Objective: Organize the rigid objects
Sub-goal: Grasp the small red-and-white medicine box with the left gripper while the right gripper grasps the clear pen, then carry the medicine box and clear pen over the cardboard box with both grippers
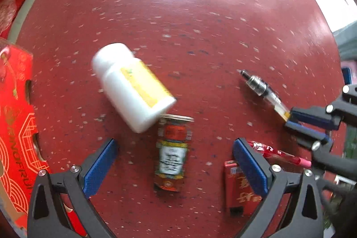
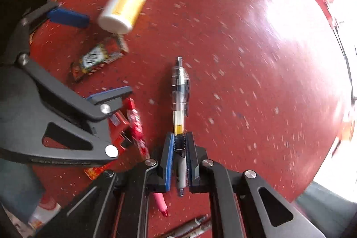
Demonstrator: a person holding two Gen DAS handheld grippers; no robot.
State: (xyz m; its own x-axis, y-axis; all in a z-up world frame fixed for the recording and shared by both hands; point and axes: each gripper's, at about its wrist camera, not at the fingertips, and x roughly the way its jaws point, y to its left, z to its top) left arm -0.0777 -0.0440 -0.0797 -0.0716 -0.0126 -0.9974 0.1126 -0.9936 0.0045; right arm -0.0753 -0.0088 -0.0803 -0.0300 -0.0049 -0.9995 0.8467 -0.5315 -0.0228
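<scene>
1. Left of the left gripper (image 1: 174, 162), a red printed box (image 1: 17, 117) lies at the edge of the red speckled worktop (image 1: 200, 26).
2. Ahead of it and a little left, a white bottle (image 1: 131, 86) with a yellow label lies on its side, its base touching or just beside the end of a small red-labelled packet (image 1: 173, 153).
3. That packet lies flat between the left gripper's blue pads, which stand wide apart and do not touch it.
4. Just behind the right-hand pad sit a red flat pack (image 1: 236, 191) and a red-wrapped pen with a pink end (image 1: 281, 154).
5. Further right, the right gripper (image 2: 180, 148) is clamped on a clear-barrelled pen (image 2: 179, 99) near its rear end; the rest of the pen points forward past the fingertips.
6. Behind the right gripper, near the lower edge of its view, two more pens (image 2: 189, 226) lie on the worktop.
</scene>
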